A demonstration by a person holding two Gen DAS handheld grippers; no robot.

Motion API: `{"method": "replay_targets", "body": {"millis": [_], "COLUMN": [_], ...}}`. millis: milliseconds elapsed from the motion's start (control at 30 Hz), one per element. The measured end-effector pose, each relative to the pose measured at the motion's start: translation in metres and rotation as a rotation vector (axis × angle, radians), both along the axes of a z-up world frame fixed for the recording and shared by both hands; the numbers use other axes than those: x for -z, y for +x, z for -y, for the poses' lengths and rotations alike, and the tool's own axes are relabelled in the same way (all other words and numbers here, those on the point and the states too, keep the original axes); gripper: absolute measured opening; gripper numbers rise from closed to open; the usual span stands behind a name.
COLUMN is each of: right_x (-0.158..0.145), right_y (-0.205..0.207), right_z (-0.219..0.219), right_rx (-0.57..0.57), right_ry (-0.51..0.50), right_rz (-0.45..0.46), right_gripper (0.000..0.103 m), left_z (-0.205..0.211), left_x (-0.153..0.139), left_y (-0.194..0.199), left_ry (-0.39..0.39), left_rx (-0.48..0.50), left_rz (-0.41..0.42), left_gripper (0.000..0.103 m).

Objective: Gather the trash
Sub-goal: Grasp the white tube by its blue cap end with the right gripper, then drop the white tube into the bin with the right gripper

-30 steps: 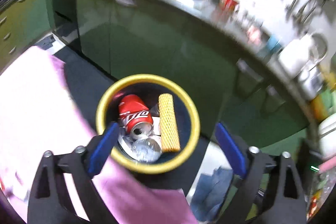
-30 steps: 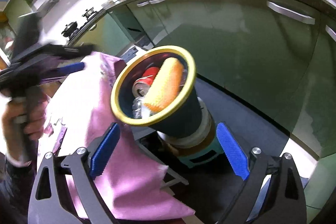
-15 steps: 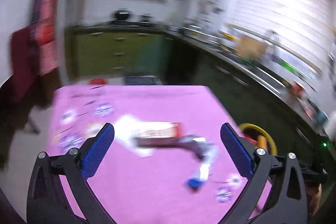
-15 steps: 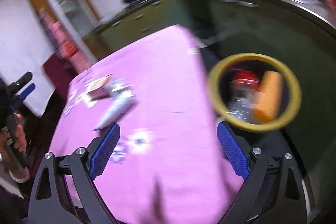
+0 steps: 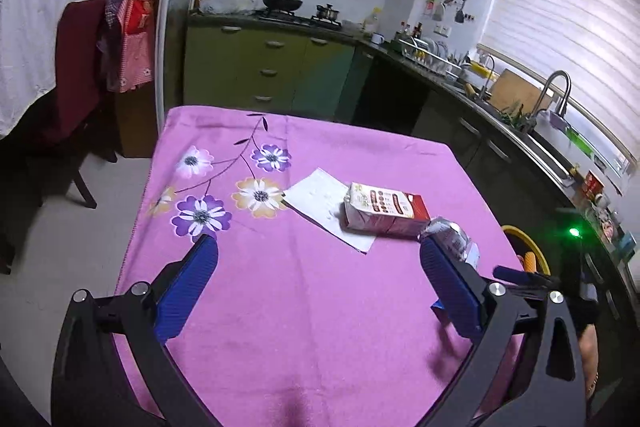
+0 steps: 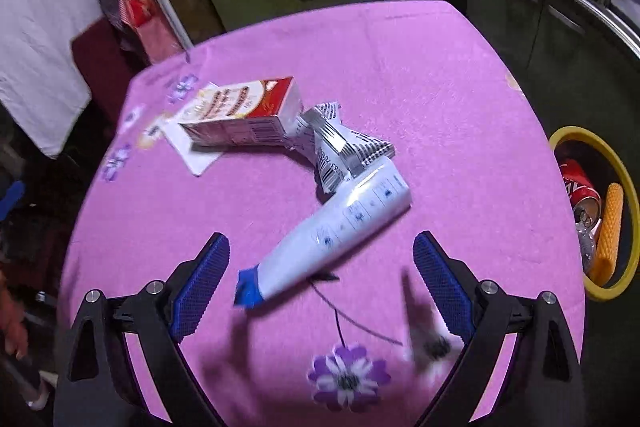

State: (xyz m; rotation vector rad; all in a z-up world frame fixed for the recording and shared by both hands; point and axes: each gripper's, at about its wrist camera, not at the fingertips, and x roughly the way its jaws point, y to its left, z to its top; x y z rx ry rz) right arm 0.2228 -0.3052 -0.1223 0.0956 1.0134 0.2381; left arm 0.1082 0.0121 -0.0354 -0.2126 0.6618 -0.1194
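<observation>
My right claw hangs released over the pink tablecloth, straddling a white tube at twelve o'clock. Carton and wrapper wait at eleven; the bin sits at three o'clock. My left claw gapes empty.

Both grippers hover above the surface, each with its 2 blue-padded fingers spread wide and nothing between them. The left gripper points toward the far side; the right gripper sits at the near right.
</observation>
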Motion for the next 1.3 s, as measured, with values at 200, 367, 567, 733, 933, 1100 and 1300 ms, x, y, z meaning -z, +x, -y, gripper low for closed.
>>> {"method": "replay_targets", "body": {"millis": [200, 367, 567, 733, 933, 1100, 1300], "right_x": [0.017, 0.024, 0.029, 0.028, 0.026, 0.020, -0.013], "right_y": [0.019, 0.022, 0.013, -0.002, -0.030, -0.048, -0.062], "right_z": [-0.012, -0.017, -0.007, 0.010, 0.048, 0.073, 0.099], "right_rx": [0.026, 0.035, 0.040, 0.045, 0.083, 0.098, 0.117], "right_ry": [-0.062, -0.101, -0.114, -0.128, -0.116, -0.085, -0.088], "right_rz": [-0.043, -0.060, -0.063, -0.061, -0.044, -0.013, 0.070], "right_gripper": [0.090, 0.076, 0.060, 0.045, 0.028, 0.027, 0.027], "left_z": [0.000, -0.002, 0.000, 0.001, 0.008, 0.020, 0.030], "left_x": [0.007, 0.015, 0.023, 0.026, 0.027, 0.029, 0.027], "left_y": [0.004, 0.010, 0.014, 0.014, 0.013, 0.013, 0.010], "left_ry": [-0.009, -0.030, -0.043, -0.043, -0.038, -0.026, -0.003], "left_rx": [0.034, 0.049, 0.060, 0.062, 0.072, 0.094, 0.112], "left_rz": [-0.015, -0.035, -0.065, -0.077, -0.088, -0.104, -0.102], "left_gripper": [0.096, 0.096, 0.096, 0.096, 0.096, 0.096, 0.096]}}
